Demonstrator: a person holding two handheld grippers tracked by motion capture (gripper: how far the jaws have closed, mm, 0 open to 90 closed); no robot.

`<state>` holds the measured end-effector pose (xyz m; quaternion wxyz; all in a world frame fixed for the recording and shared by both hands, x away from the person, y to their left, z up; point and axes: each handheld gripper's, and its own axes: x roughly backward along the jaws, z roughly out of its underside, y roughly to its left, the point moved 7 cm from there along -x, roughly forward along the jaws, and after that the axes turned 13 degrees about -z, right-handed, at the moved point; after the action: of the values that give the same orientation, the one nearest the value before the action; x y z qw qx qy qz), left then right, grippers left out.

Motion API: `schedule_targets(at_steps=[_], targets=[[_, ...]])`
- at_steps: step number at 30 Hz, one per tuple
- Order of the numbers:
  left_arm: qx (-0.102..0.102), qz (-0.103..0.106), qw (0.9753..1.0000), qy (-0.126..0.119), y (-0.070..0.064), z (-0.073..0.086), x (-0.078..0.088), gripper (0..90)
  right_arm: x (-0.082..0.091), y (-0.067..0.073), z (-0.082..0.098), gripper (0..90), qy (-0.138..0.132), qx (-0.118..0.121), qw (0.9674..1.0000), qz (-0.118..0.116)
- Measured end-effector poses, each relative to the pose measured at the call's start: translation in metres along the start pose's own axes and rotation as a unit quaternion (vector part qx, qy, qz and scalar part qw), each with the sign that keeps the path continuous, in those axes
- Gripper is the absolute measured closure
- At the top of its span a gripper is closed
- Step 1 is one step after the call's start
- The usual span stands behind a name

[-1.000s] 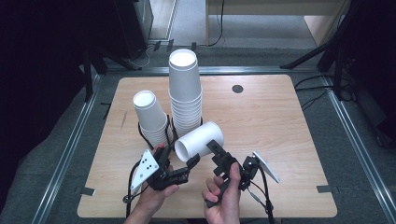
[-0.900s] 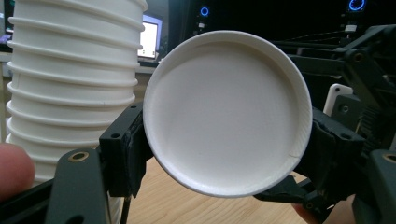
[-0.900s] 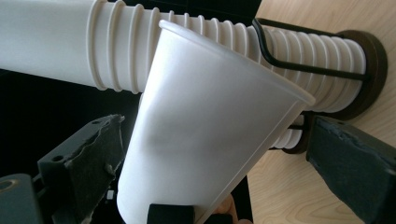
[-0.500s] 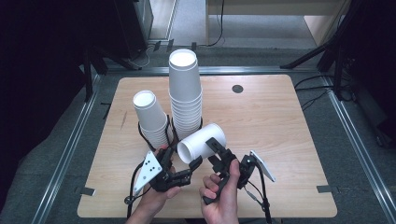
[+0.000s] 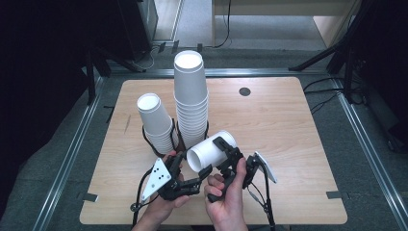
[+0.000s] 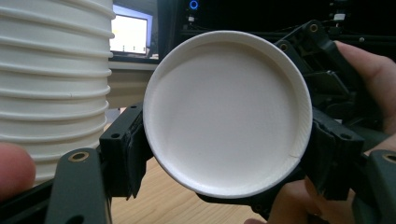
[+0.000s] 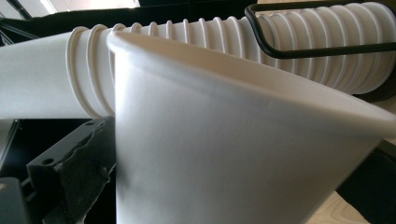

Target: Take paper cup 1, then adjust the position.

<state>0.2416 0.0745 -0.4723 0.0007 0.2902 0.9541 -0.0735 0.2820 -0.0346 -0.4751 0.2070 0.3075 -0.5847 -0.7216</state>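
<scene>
You have 1 paper cup (image 5: 211,151) lying on its side above the table (image 5: 288,125), near its 6 o'clock edge and just off the foot of the tall cup stack (image 5: 191,101) toward 5 o'clock. The shorter stack (image 5: 156,122) stands at the cup's 10 o'clock.

Your left gripper (image 5: 192,166) is clamped narrow across 1 round end of the cup, a jaw at 9 o'clock and a jaw at 3 o'clock of that end in the left gripper view. Your right gripper (image 5: 226,156) has just been opening. Its jaws stand wide with the cup wall between them, and its grip looks released.

Treat the cup as very light, thin-walled and easy to crush or dent. The wall is smooth and tapers, so it can slide out toward the narrow end. Hold it by the stiff ends, the rolled rim or the base ring, and squeeze gently.

Against 1 second ago, the cup and both hands sit almost where they were. Only the right jaws have spread.
</scene>
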Motion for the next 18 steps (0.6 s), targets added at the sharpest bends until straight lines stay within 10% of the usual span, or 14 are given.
schedule_targets(at_steps=[11,18], targets=[[0.008,0.007,0.9999,0.008,0.0017,0.0031,0.0003,25.2,-0.0002,-0.0031,-0.0040,11.8,-0.004,-0.016,0.9996,-0.024],[0.027,0.009,0.9991,0.031,0.0032,0.0031,-0.0005,22.5,0.0029,0.0004,-0.0063,14.6,-0.015,0.022,0.9993,-0.028]])
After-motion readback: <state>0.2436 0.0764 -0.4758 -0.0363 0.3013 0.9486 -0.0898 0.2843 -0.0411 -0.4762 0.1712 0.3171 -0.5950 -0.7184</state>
